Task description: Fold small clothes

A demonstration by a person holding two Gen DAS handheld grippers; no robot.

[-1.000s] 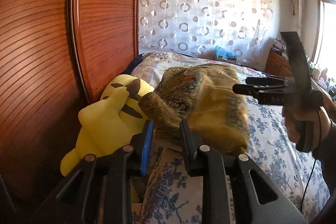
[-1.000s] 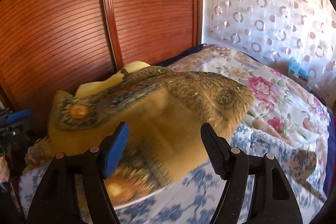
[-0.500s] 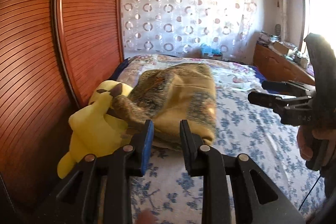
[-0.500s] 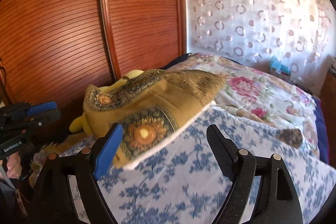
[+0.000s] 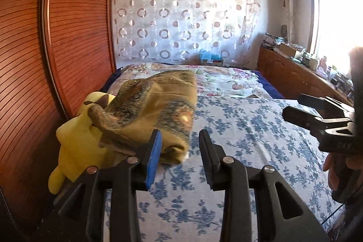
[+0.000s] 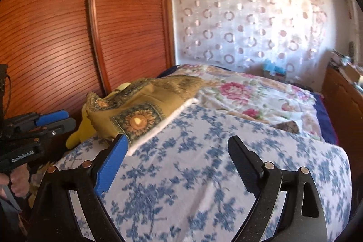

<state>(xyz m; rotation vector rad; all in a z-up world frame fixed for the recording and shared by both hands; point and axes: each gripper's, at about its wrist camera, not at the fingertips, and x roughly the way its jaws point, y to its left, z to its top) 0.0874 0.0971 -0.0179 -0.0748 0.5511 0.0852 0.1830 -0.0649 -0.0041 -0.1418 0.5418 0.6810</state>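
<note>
A folded mustard-yellow garment with sunflower print (image 5: 154,110) lies at the left edge of the bed, partly draped over a yellow plush toy (image 5: 77,142). It also shows in the right wrist view (image 6: 140,110). My left gripper (image 5: 180,140) is open and empty, just in front of the garment's near end. My right gripper (image 6: 177,146) is wide open and empty, above the blue floral sheet and to the right of the garment. The left wrist view shows the right gripper (image 5: 317,115) at the right edge.
The bed has a blue floral sheet (image 5: 238,133) near me and a pink floral quilt (image 6: 249,94) behind. A wooden wardrobe (image 5: 68,37) runs along the left. A cluttered wooden sideboard (image 5: 295,69) stands at the right under a window. A small dark cloth (image 6: 288,126) lies on the quilt.
Both grippers have pulled back from the garment. The left jaws have opened wider. The garment now rests on the bed and plush toy, farther from both cameras.
</note>
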